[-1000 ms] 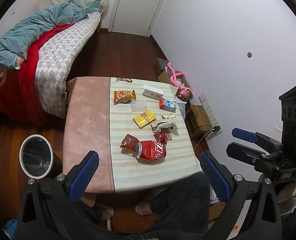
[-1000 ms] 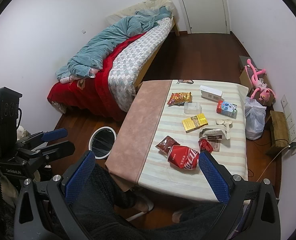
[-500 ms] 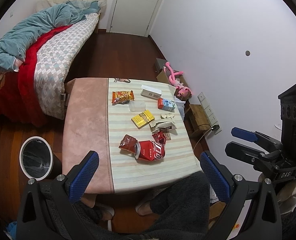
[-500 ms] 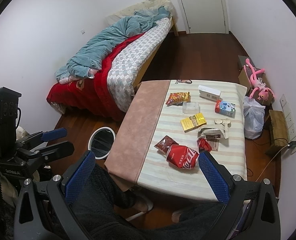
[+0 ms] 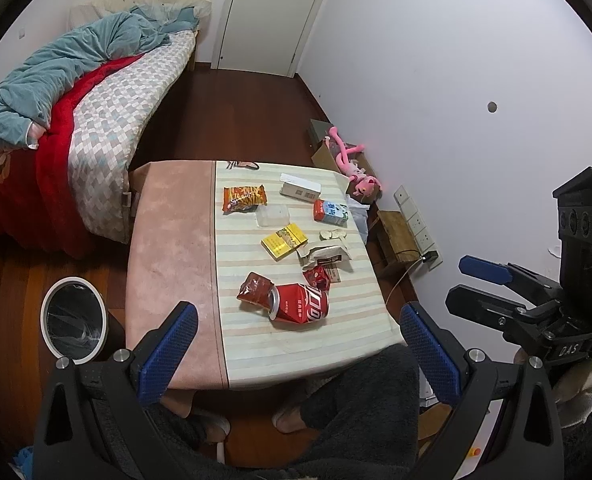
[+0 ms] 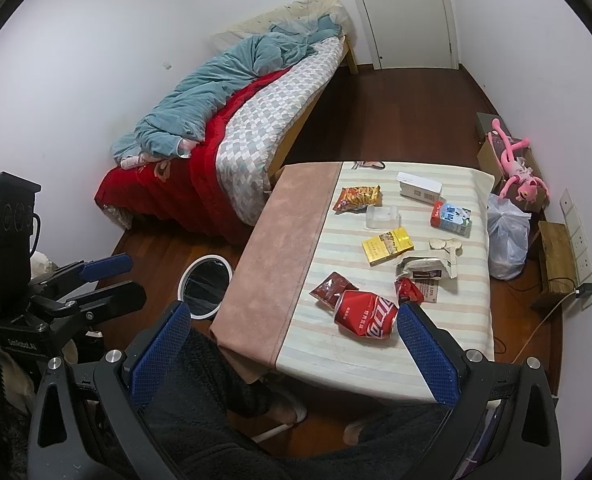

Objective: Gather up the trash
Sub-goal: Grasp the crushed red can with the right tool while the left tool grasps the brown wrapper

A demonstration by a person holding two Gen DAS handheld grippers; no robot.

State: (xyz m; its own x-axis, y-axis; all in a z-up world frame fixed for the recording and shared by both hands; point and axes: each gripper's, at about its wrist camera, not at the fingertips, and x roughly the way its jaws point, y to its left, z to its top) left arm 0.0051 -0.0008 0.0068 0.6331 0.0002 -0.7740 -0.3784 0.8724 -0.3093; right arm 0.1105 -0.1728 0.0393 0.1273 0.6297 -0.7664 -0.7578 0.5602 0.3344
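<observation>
Standing on the floor at the left, a bin (image 5: pixel 74 322) with a white rim and dark liner sits just beside the table (image 5: pixel 168 240). Trash lies on the striped right half of the table: a crushed red can (image 5: pixel 299 307) at the near edge touching a dark red wrapper (image 5: pixel 254 293), a yellow box (image 5: pixel 284 241) behind them, an orange snack bag (image 5: pixel 244 198) farther back (with a clear tub just beside it), and a small carton (image 5: pixel 330 213) to the right. Both the left gripper (image 5: pixel 296 354) and the right gripper (image 6: pixel 292 354) hang wide apart above the near edge, holding nothing.
</observation>
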